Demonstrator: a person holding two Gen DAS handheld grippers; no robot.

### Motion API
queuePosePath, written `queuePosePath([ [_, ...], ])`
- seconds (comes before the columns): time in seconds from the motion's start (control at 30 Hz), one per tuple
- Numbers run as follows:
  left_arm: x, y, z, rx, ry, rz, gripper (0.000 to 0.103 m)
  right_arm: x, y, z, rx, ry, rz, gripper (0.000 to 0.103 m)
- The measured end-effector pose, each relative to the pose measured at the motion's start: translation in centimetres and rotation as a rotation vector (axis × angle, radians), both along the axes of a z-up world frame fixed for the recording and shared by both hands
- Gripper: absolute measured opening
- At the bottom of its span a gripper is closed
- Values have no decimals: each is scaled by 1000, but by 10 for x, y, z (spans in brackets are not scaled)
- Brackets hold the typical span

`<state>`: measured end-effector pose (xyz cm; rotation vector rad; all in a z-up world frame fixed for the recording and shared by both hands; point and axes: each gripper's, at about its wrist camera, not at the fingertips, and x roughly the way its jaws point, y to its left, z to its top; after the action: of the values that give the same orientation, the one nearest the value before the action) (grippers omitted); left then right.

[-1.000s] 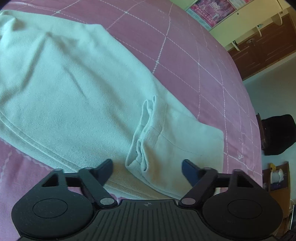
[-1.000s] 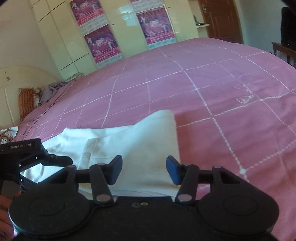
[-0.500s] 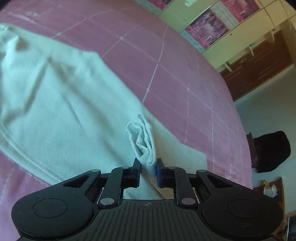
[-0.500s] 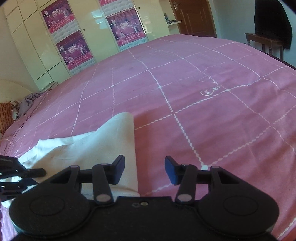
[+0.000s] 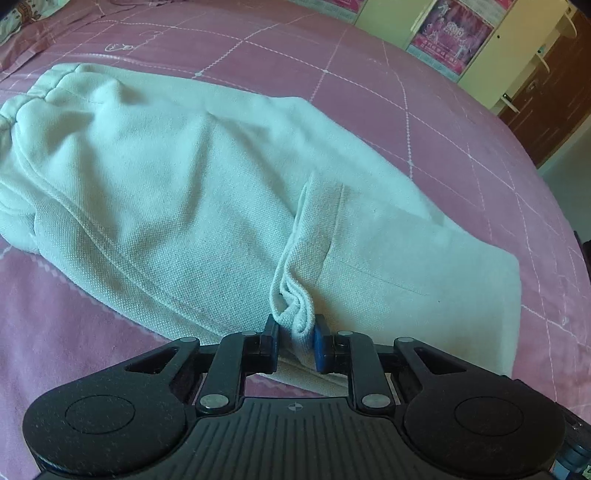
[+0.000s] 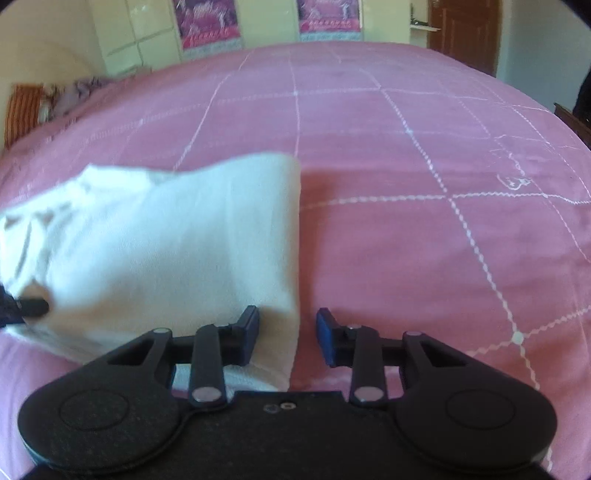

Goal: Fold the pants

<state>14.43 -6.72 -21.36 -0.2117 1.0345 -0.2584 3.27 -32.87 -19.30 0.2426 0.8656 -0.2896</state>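
Note:
Pale cream pants [image 5: 184,184] lie flat on a pink bedspread, waistband at the far left, leg end near me. My left gripper [image 5: 295,336] is shut on a bunched fold of the pants' near edge, and the cloth puckers up between its blue pads. In the right wrist view the pants [image 6: 166,240] fill the left half. My right gripper [image 6: 287,332] hovers over their near right corner. Its jaws are closing; the cloth's edge lies between them, and the pads do not press it. The tip of the left gripper [image 6: 29,308] shows at the left edge.
The pink bedspread [image 6: 406,184] with white grid lines stretches far and right of the pants. Cream wardrobe doors with posters [image 6: 210,22] stand behind the bed, a brown door [image 6: 465,33] at the right. Striped bedding [image 6: 22,110] lies far left. The bed's edge [image 5: 554,192] falls away at the right.
The left gripper went from open to shut on the bunched fold and shifted along the pants. The right gripper's jaws narrowed as it dropped and swung back over the pants' corner.

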Motion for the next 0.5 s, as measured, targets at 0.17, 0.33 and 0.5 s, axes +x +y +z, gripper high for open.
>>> queuePosePath([
  [0.17,-12,-1,48,-9,-133,-37,21,-4,-1,27,-6,-79,-1,35],
  [0.33,-19,-8,63,9,-215,-24,21,12,15,28,-11,-100,46,33],
  [0.5,-16,10,51,14,-140,52,21,16,49,-2,-185,-7,169,34],
])
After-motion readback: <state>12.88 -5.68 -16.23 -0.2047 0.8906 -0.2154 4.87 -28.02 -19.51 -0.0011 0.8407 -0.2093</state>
